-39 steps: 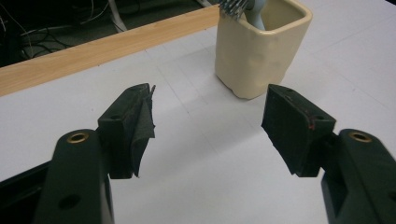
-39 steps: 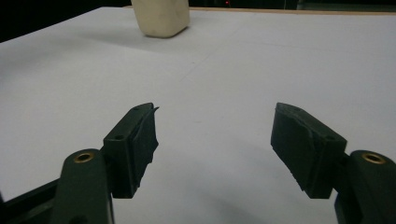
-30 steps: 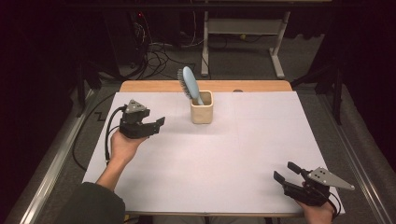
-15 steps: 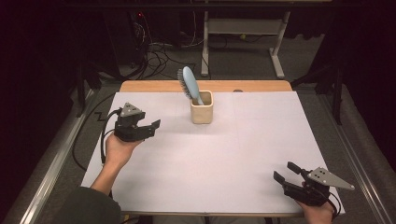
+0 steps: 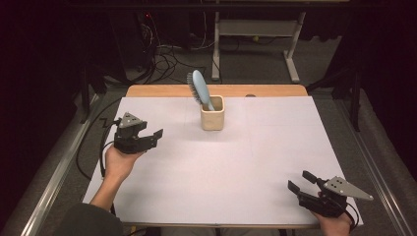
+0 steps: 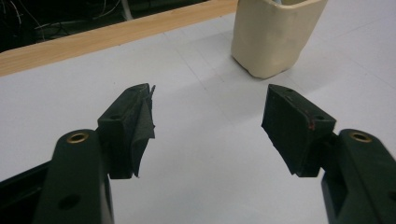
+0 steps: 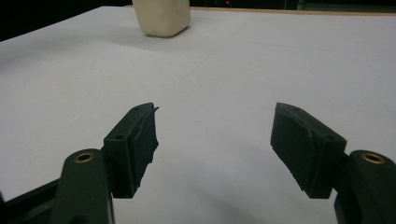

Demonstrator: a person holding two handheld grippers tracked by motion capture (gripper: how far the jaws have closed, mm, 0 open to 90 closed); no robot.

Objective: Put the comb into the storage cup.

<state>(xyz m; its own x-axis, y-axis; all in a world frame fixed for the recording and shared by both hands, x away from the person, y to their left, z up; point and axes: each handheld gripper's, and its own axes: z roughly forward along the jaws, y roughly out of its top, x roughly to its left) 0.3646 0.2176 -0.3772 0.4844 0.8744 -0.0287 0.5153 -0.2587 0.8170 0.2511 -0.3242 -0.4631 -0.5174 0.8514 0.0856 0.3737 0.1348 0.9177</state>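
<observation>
Since the earlier high-view frames, the left gripper [image 5: 149, 136] has drifted toward the left edge of the table and a little toward the person, while the right gripper [image 5: 300, 182] has kept its place at the near right corner.

From the high view, the left gripper sits in a raised hand [image 5: 118, 162] over the left part of the white table cover [image 5: 255, 162], its jaws apart with nothing between them and pointing toward the middle of the table. A cream cup [image 5: 212, 113] stands upright near the far edge, well apart from both grippers, and a light blue hairbrush [image 5: 199, 87] stands in it, head up and leaning to the left. The right gripper rests low at the near right corner, jaws spread and empty, aimed roughly at the cup.

Along the left gripper view, the two black jaws stand open over bare white cover, and the cup [image 6: 275, 35] is ahead and to the right, beyond the right jaw's tip. A wooden table edge [image 6: 116, 35] runs across the upper left.

Along the right gripper view, the jaws are wide with only white cover between them, and the cup [image 7: 162, 17] shows far off at the top, left of centre.
</observation>
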